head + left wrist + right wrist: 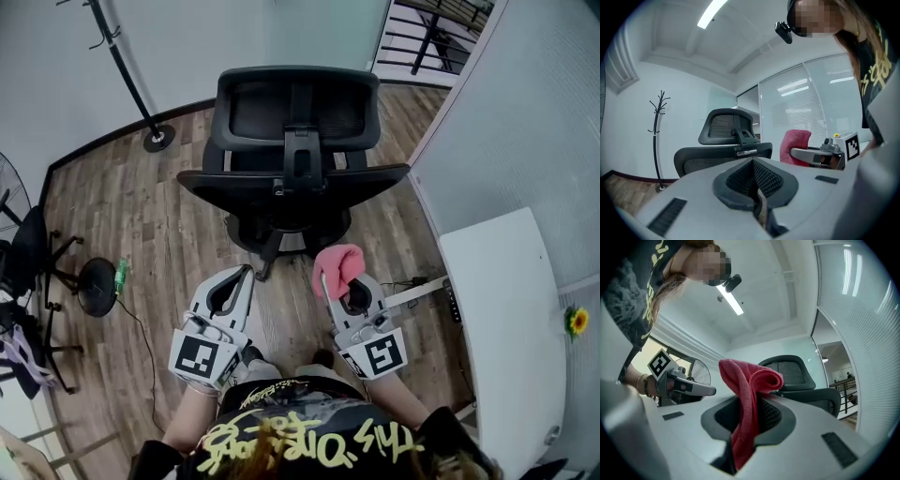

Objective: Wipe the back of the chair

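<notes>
Wood floor (178,234) runs clear from the person's feet to the far wall, with more open room on the left side than the right, where a white worktop (497,300) and the wall behind it close in.

The chair (295,122) stands mid-floor with its back (291,183) turned to the person, near both claws but not touched by either. It probably rolls and swivels, so a firm push could send it toward the far wall or spin the back away from the wipe. The free left claw (246,274), jaws together on nothing, could steady it.

A coat stand (155,136) sits well apart near the far-left corner. A thin cord (141,328) trails along the floor on the left, a trip risk when stepping round.

The right claw (339,281) is clamped on a pink cloth (339,262) by one fold, and the loose bulk flops over the tips. Dragging it across mesh could tug it out.
</notes>
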